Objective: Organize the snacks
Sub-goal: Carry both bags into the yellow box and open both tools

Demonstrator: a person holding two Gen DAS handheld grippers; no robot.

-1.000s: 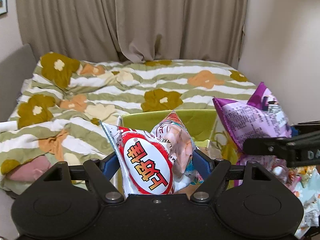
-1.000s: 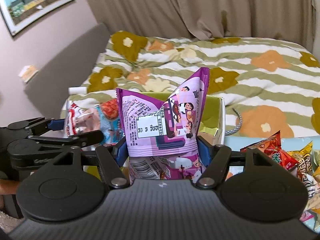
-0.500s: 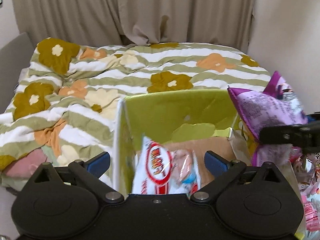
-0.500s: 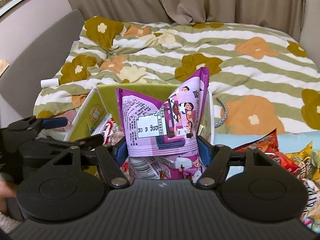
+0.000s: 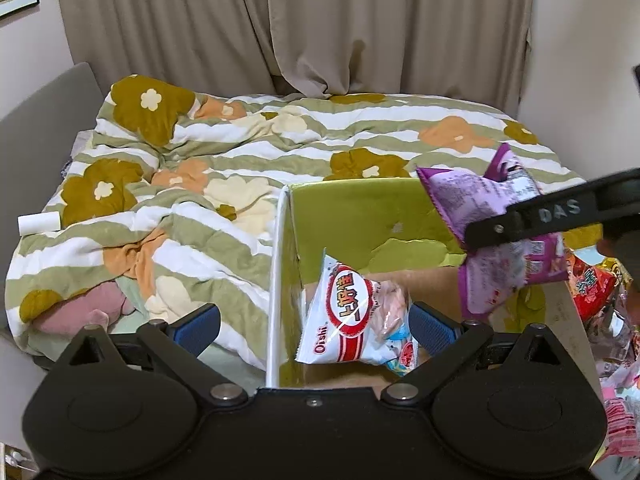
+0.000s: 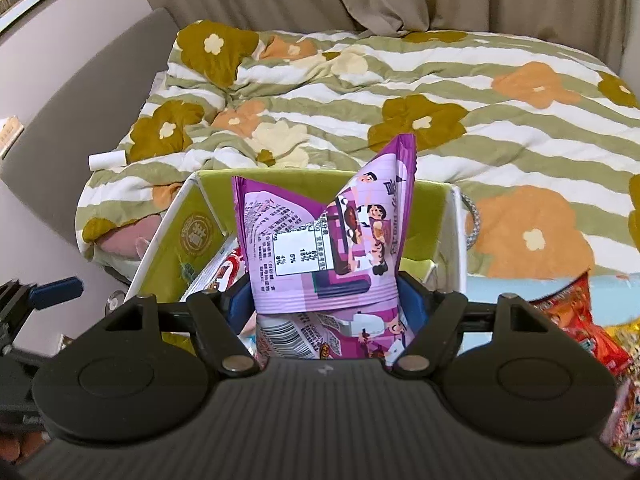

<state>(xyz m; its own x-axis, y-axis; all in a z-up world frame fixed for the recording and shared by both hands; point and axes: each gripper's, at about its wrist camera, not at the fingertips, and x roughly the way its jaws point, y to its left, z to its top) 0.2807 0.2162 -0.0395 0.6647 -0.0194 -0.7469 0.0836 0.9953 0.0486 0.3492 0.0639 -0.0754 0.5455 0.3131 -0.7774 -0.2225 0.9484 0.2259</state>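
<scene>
Dropped from the left claw [image 5: 315, 326], now spread wide, the white Oishi bag [image 5: 352, 320] lies in the green box [image 5: 360, 216]; the right claw [image 6: 320, 300] is opening around the purple bag [image 6: 320, 240].

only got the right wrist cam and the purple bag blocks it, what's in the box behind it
Observer: A white Oishi bag lies in the green box, near its left wall.
Operator: is it held
Observer: No, the left gripper stands wide open, not gripping it.
Operator: room for mine
Observer: Likely. Bare cardboard floor shows beside it, below your purple bag. The right gripper is opening, with that bag between its fingers.
</scene>
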